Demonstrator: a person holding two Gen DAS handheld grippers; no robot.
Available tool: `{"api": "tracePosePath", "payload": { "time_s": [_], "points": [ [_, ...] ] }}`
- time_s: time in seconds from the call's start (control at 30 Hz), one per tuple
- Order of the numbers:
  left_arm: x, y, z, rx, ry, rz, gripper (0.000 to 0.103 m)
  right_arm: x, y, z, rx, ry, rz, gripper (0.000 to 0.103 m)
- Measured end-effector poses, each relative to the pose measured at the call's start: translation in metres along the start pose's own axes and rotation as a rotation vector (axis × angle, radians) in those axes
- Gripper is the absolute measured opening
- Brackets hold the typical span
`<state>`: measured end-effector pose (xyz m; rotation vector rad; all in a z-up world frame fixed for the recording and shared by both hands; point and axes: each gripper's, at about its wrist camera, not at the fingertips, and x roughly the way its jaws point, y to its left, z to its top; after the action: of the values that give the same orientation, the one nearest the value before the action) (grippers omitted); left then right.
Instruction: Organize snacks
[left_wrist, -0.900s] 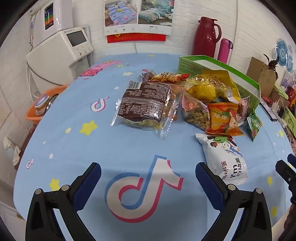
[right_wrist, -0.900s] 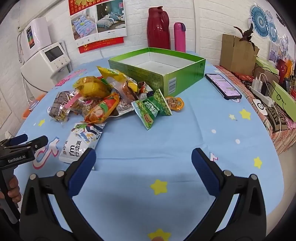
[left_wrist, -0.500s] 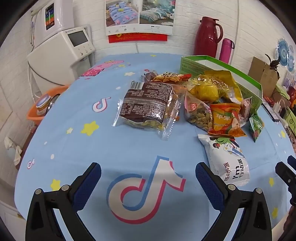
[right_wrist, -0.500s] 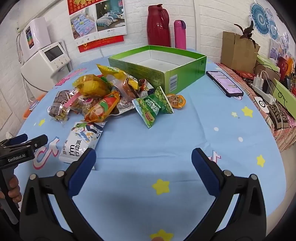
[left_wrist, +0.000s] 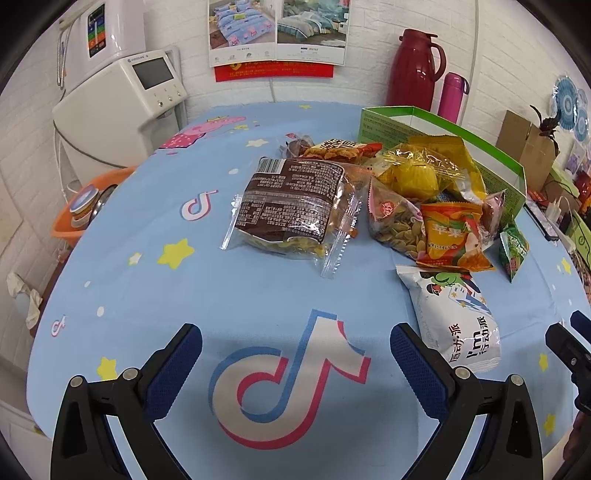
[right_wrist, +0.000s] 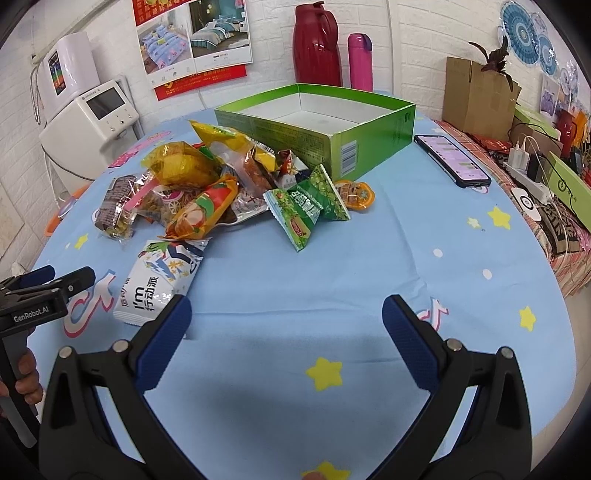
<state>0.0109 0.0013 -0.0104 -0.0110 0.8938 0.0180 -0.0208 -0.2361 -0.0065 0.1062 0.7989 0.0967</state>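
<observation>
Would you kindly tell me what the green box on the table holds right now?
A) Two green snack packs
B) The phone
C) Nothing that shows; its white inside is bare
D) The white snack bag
C: in the right wrist view the green box shows only a bare white inside, though its near part is hidden; the green packs, white bag and phone all lie on the table outside it.

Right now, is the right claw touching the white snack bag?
Apart. The right wrist view shows the open right claw above blue cloth, the white snack bag beyond its left fingertip.
</observation>
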Motion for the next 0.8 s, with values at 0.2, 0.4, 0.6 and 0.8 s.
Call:
{"api": "tracePosePath", "payload": {
  "time_s": [0.2,0.4,0.6,0.8],
  "points": [
    [0.001,-0.001,0.000,0.005,0.003,0.005,0.103,0.003,-0.001,0.001,-0.002,0.009,0.006,0.103],
    [0.003,-0.002,0.002,0.010,0.006,0.010,0.103,0.007,-0.001,0.001,0.000,0.018,0.011,0.103],
    [0.006,-0.001,0.006,0.014,0.009,0.017,0.103,0.011,-0.001,0.001,-0.008,0.024,0.029,0.103],
    [0.004,-0.001,0.010,0.064,-0.010,-0.010,0.103,0.010,0.005,0.003,-0.037,0.001,0.093,0.103]
  ]
}}
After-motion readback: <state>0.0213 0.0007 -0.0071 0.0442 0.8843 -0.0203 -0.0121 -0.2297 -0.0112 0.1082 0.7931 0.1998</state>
